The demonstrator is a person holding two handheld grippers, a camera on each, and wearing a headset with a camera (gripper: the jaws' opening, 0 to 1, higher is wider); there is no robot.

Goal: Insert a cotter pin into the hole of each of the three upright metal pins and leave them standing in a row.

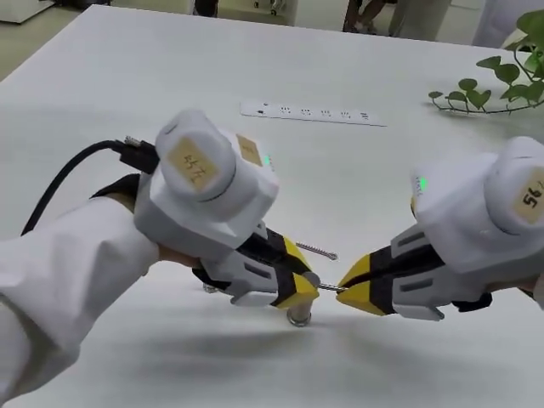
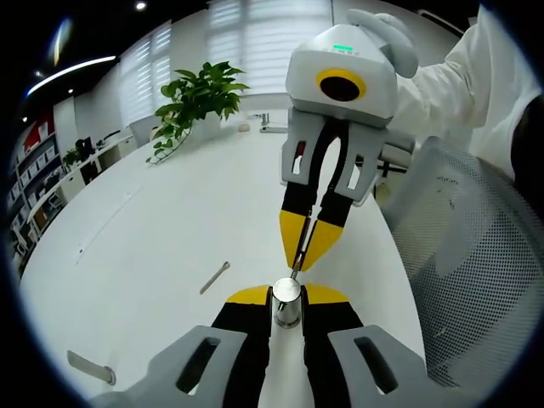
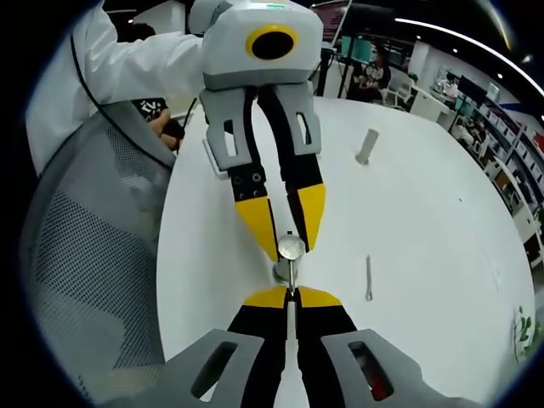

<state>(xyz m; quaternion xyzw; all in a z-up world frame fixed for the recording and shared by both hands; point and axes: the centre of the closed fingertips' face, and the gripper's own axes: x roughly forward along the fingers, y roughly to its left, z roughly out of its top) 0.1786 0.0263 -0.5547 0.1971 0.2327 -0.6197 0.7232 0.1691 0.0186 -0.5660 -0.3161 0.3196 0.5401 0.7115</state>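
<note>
Left gripper view: my left gripper (image 2: 287, 294) is clamped snug on the short silver cylindrical metal pin (image 2: 287, 311), down by the white tabletop (image 2: 170, 229). My right gripper (image 2: 307, 248) is pinched shut on a thin wire cotter pin (image 2: 296, 270), with its tip right at the metal pin's top. A spare cotter pin (image 2: 215, 277) lies loose nearby, and a second metal pin (image 2: 89, 367) lies flat further off.
</note>
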